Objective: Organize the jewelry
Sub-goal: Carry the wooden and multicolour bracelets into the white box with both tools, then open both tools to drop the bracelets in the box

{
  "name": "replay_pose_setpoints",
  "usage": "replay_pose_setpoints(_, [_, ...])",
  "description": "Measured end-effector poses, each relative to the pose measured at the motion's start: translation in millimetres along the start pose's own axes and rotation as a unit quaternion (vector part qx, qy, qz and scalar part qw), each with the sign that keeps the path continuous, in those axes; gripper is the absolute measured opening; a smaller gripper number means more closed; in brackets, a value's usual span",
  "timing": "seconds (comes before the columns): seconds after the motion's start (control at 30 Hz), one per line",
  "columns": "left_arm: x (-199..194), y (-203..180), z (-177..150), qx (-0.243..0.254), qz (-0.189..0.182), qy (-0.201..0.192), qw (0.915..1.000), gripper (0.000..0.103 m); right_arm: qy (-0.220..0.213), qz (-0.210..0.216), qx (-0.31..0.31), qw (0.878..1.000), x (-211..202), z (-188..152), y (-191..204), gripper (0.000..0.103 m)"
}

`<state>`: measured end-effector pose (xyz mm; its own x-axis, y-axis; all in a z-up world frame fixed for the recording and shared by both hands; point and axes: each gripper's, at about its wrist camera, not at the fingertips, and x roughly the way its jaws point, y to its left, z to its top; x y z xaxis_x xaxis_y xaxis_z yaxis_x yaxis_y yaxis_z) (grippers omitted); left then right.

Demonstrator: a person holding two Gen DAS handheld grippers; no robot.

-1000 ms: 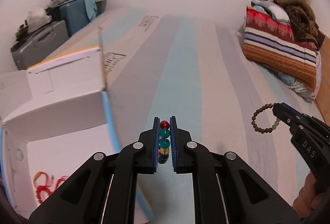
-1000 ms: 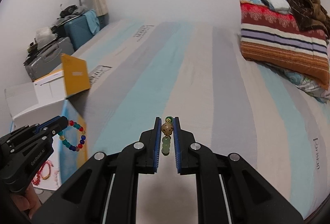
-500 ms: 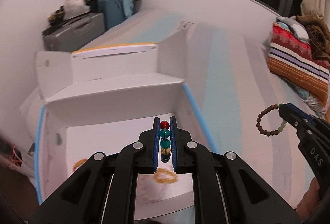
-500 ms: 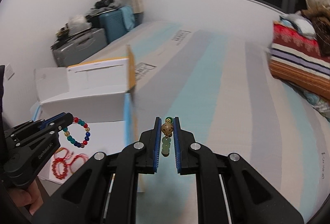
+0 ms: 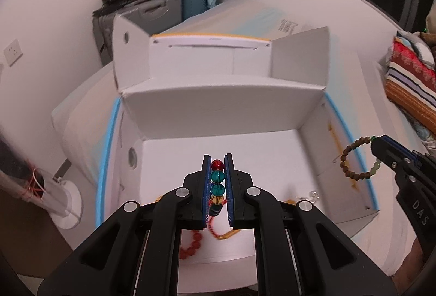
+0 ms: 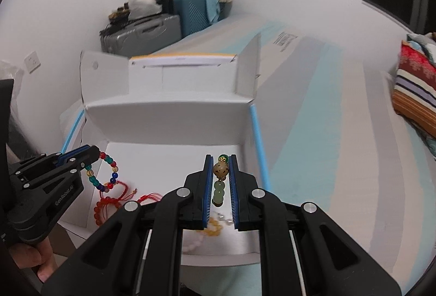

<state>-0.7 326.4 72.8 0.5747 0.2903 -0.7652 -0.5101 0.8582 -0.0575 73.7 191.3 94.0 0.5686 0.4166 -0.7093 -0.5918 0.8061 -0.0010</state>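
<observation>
Evidently my left gripper [image 5: 218, 187] pinches the glassy multicoloured bead bracelet [image 6: 105, 173] above the open white cardboard box [image 5: 272, 159]; my right gripper [image 6: 220, 184] clamps the brown wooden-bead bracelet [image 5: 354, 162] beside it; both seem light, floppy, slippery; grip across beads.

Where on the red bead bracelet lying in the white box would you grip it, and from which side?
Grip the red bead bracelet across one stretch of its bead ring, coming from above. It lies flat on the white box floor, walls all round; avoid its loose cord tails.
</observation>
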Motion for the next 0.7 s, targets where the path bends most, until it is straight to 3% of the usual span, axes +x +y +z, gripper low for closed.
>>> replay_pose_setpoints(0.3, [27.5, 27.5, -10.0, -0.012, 0.010, 0.030, 0.9994, 0.009, 0.043, 0.009, -0.008, 0.999, 45.0, -9.3, 20.3, 0.011])
replay_pose_setpoints(0.7, [60.7, 33.3, -21.6, -0.012, 0.020, 0.069, 0.9974, 0.009, 0.097, -0.003, -0.007, 0.995, 89.4, -26.7, 20.2, 0.011])
